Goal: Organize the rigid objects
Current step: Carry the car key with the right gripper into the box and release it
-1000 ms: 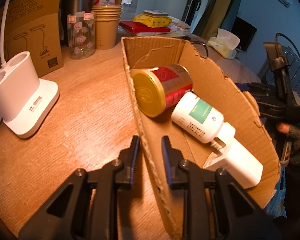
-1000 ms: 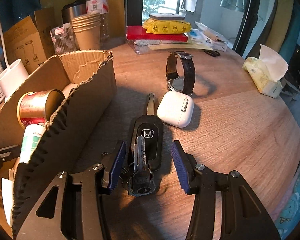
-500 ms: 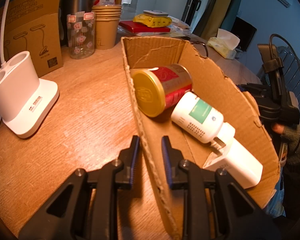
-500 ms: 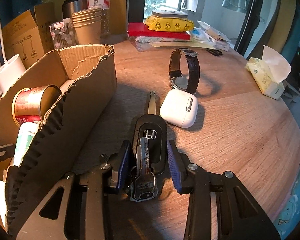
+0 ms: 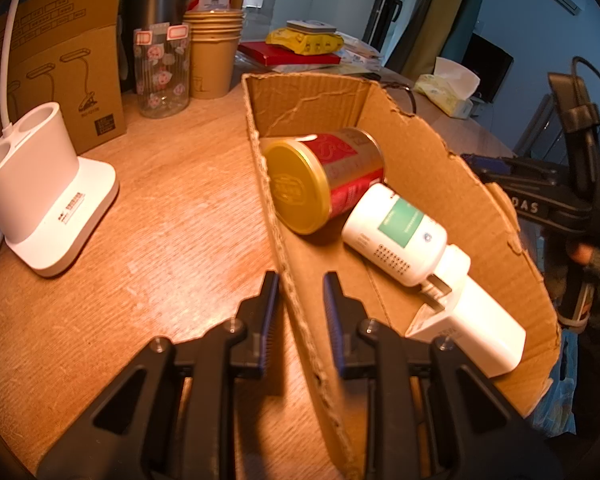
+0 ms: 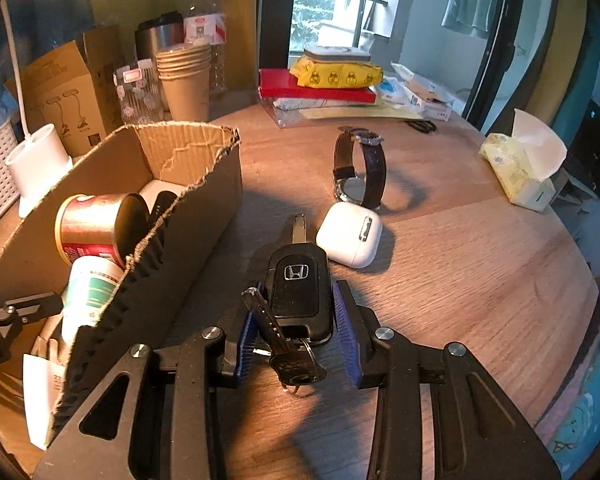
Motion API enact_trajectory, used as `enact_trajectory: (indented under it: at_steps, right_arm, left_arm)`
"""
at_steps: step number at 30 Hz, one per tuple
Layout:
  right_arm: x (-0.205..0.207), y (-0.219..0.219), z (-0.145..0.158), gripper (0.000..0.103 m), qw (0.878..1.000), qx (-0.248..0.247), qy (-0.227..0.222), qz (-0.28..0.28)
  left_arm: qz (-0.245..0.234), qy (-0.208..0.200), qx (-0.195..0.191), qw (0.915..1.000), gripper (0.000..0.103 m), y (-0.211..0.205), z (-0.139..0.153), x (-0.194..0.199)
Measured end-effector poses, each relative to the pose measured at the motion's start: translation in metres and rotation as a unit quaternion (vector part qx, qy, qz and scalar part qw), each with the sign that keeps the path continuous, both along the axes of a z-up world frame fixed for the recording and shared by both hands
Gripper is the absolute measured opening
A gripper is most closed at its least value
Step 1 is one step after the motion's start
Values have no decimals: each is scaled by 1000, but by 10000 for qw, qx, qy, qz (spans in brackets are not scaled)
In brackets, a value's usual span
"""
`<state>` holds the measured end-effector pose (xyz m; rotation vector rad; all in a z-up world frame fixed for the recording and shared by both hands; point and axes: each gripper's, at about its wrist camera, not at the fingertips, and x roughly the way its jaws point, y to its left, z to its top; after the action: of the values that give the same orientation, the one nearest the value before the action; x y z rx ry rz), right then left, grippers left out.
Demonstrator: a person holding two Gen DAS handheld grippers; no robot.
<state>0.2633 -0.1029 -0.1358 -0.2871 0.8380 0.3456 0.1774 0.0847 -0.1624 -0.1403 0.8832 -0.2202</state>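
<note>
1. The right gripper (image 6: 298, 320) has its jaws closed on the black car key (image 6: 298, 300). The pads press on both long sides of the key.
2. The key sits low over the wooden surface (image 6: 460, 280), just beside the cardboard box (image 6: 204, 216). I cannot tell if it touches the wood.
3. The key looks hard, small and light. Its smooth shell may be slippery, so the flat sides are a good place to hold.
4. A metal key (image 6: 284, 336) hangs loose on a ring and may swing.
5. The left gripper (image 5: 298, 312) has its jaws around the box's near wall, holding it steady. They look close to the wall, not squeezed tight.
6. In the box lie a red tin (image 5: 328, 176) and a white bottle (image 5: 396, 236).
7. A white earbud case (image 6: 350, 234) and a watch (image 6: 360, 172) wait on the surface.
</note>
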Motion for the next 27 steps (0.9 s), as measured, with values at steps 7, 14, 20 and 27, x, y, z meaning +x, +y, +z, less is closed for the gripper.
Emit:
enact_trajectory:
  at_steps: [7,14,20,27]
  right_arm:
    - [-7,-2,19,38,9998,66,-163,-12]
    - [-13,-3,39,38,9993,142,-345,19]
    - [-20,0,56,38,9985,192,-501,98]
    - [-24,10,72,38,9973,222,-644,266]
  left_arm:
    - [2,0,0,10000,24,0,0,0]
    - [2,-1,2,10000,24,0,0,0]
    - [2,0,-1,10000,24,0,0,0]
    - [3,-1,0,10000,24,0,0,0]
